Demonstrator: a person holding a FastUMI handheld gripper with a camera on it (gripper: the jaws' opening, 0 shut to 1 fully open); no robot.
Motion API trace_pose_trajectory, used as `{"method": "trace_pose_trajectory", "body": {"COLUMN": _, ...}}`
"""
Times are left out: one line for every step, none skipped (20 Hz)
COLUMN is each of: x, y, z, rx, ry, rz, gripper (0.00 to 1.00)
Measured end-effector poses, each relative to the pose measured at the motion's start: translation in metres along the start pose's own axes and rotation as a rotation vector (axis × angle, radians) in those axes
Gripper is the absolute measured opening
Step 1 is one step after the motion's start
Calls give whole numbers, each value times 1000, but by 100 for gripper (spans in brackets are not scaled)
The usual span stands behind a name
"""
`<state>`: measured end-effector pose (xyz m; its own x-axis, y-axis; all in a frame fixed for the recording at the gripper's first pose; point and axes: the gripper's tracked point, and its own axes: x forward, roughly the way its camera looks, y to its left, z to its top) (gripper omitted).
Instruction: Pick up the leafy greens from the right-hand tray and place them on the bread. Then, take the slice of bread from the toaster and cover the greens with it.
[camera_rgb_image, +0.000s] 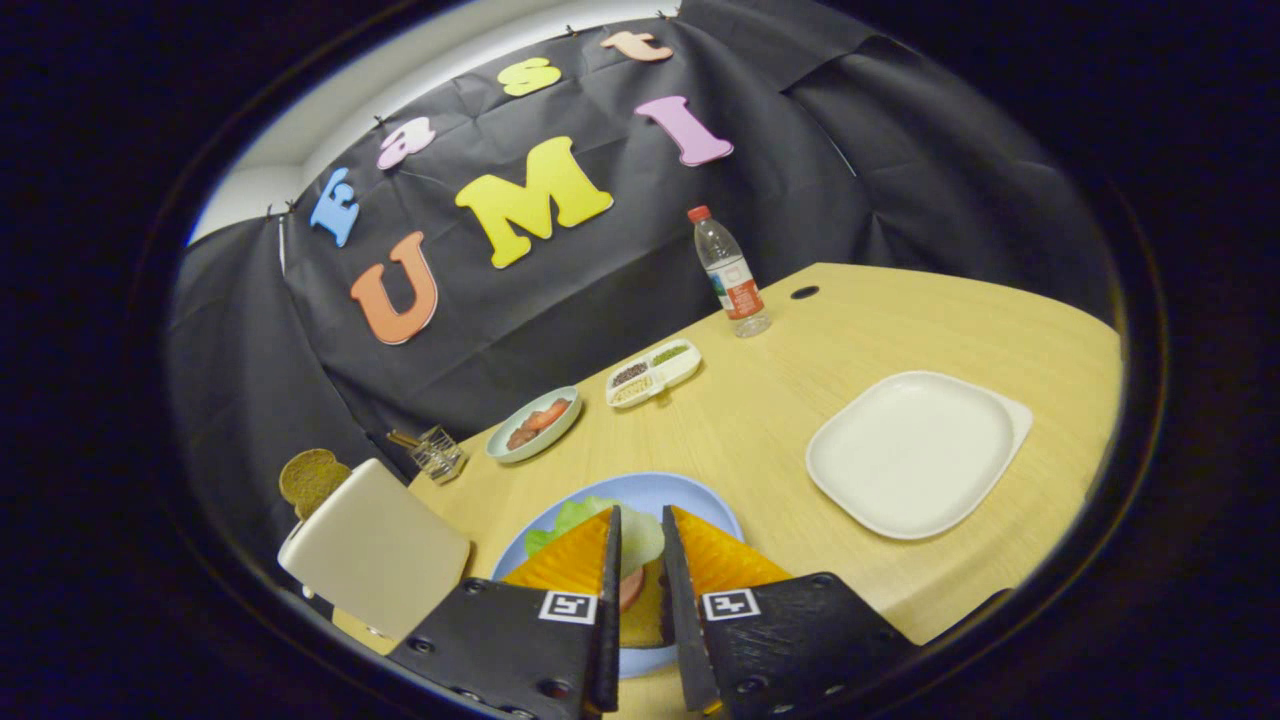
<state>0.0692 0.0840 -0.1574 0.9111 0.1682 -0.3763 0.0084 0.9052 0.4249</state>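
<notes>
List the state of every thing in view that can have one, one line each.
gripper: fingers slightly apart, holding nothing, over the blue plate
leafy greens: lying on the blue plate
toaster: bread slice sticking up from it
white tray: empty
water bottle: upright, capped
small bowl: holds reddish pieces

Greens (590, 520) on plate (690, 497), toaster (375, 550) left.

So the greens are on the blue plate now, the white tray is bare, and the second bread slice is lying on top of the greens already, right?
Not quite. The gripper view shows the bread slice sticking up out of the toaster, not lying on the greens. The rest holds: greens on the blue plate, white tray bare. The gripper hangs over the plate, fingers slightly apart, holding nothing.
</notes>
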Motion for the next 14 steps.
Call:
{"method": "trace_pose_trajectory", "body": {"x": -1, "y": -3, "z": 1, "rx": -12, "ry": -7, "rz": -13, "gripper": 27}}
{"method": "trace_pose_trajectory", "body": {"x": -3, "y": -6, "z": 3, "rx": -19, "ry": -15, "rz": -27, "gripper": 31}}
{"method": "trace_pose_trajectory", "body": {"x": -5, "y": -7, "z": 5, "rx": -23, "ry": -23, "rz": -33, "gripper": 35}}
{"method": "trace_pose_trajectory", "body": {"x": -7, "y": -7, "z": 6, "rx": -26, "ry": -25, "rz": -34, "gripper": 39}}
{"method": "trace_pose_trajectory", "body": {"x": -8, "y": -8, "z": 5, "rx": -31, "ry": -23, "rz": -36, "gripper": 43}}
{"method": "trace_pose_trajectory", "body": {"x": -9, "y": -8, "z": 5, "rx": -35, "ry": -19, "rz": -41, "gripper": 47}}
{"method": "trace_pose_trajectory", "body": {"x": -11, "y": -8, "z": 6, "rx": -42, "ry": -24, "rz": -42, "gripper": 50}}
{"method": "trace_pose_trajectory", "body": {"x": -16, "y": -7, "z": 8, "rx": -51, "ry": -32, "rz": -43, "gripper": 54}}
{"method": "trace_pose_trajectory", "body": {"x": -20, "y": -4, "z": 12, "rx": -63, "ry": -46, "rz": -41, "gripper": 58}}
{"method": "trace_pose_trajectory", "body": {"x": -26, "y": 0, "z": 16, "rx": -80, "ry": -63, "rz": -39, "gripper": 62}}
{"method": "trace_pose_trajectory", "body": {"x": -32, "y": 5, "z": 23, "rx": -103, "ry": -82, "rz": -41, "gripper": 66}}
{"method": "trace_pose_trajectory", "body": {"x": -37, "y": 11, "z": 29, "rx": -126, "ry": -104, "rz": -38, "gripper": 72}}
{"method": "trace_pose_trajectory", "body": {"x": -44, "y": 19, "z": 37, "rx": -154, "ry": -130, "rz": -38, "gripper": 78}}
{"method": "trace_pose_trajectory", "body": {"x": -52, "y": 27, "z": 45, "rx": -186, "ry": -158, "rz": -37, "gripper": 83}}
